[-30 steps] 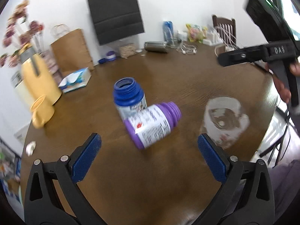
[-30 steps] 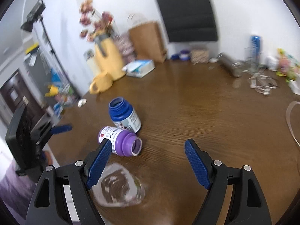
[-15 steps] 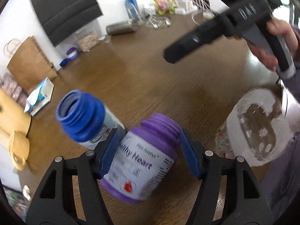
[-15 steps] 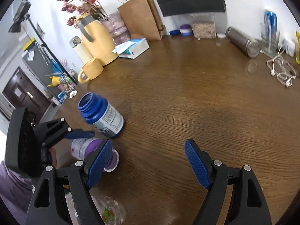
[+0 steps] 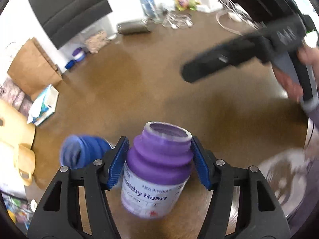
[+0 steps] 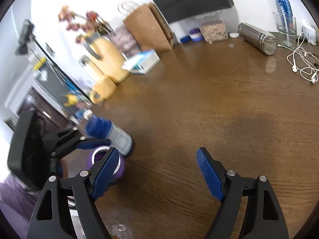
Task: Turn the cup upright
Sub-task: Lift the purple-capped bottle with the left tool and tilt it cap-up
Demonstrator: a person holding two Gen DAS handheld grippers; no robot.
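My left tongs (image 5: 159, 159) are clamped on the purple cup (image 5: 157, 171), a purple container with a white label reading "Healthy Heart". The blue pads (image 5: 119, 162) press its ribbed purple neck from both sides. Its open mouth points up and away from me, and its base looks to sit on or just above the brown desk (image 5: 139, 79), though the left wrist view is too blurred there to be sure of contact. From the right wrist view the same cup (image 6: 119, 166) shows low at the left, partly hidden behind my own near pad, with the left tongs (image 6: 93, 145) reaching in over it.

Just beside it on the left stands a blue bottle (image 5: 79, 153), upright with its mouth open. Its body (image 6: 111, 135) is close to the purple cup, perhaps touching it.

My right tongs (image 6: 157, 173) are spread wide apart with nothing between them, held over bare desk to the right of the cup. In the left wrist view they (image 5: 235, 59) hang as a dark blurred shape at the upper right, gripped by my hand (image 5: 308, 56).
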